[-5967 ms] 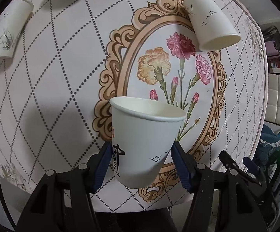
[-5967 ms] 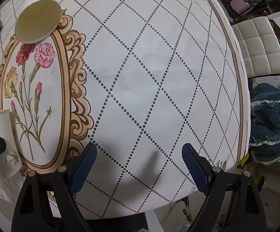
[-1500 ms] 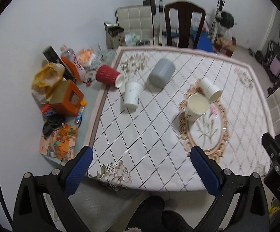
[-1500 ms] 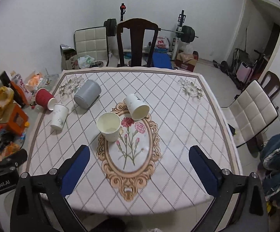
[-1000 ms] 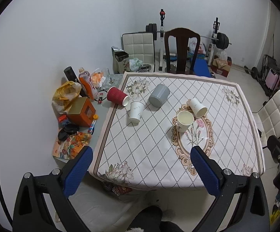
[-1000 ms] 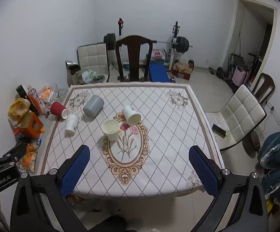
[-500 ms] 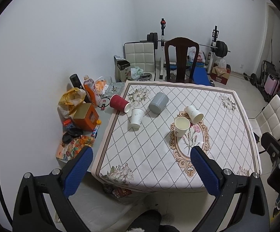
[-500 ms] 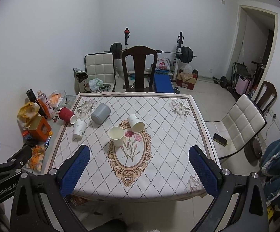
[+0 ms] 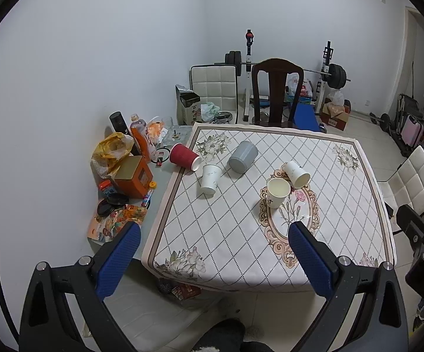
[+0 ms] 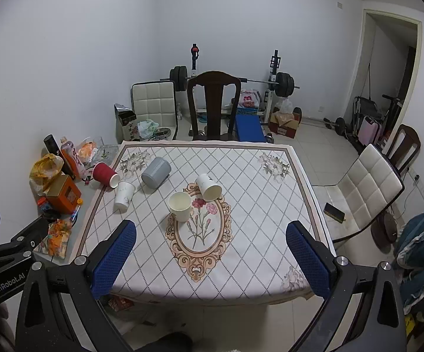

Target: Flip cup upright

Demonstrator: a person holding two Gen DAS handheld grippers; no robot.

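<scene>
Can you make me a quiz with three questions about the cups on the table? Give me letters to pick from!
1. Where does the upright white cup stand?
A. at the flower oval's far-left edge
B. on the wooden chair
C. on the floor

2. How many cups are on the table in all?
A. two
B. five
C. eight

3. How is the red cup placed?
A. standing upright
B. stacked inside the grey cup
C. lying on its side

Answers:
1 A, its base sits on the oval's frame.
2 B, the red cup, the grey cup and three white ones, including the tipped white cup and the upside-down white cup.
3 C, its open mouth faces sideways.
</scene>
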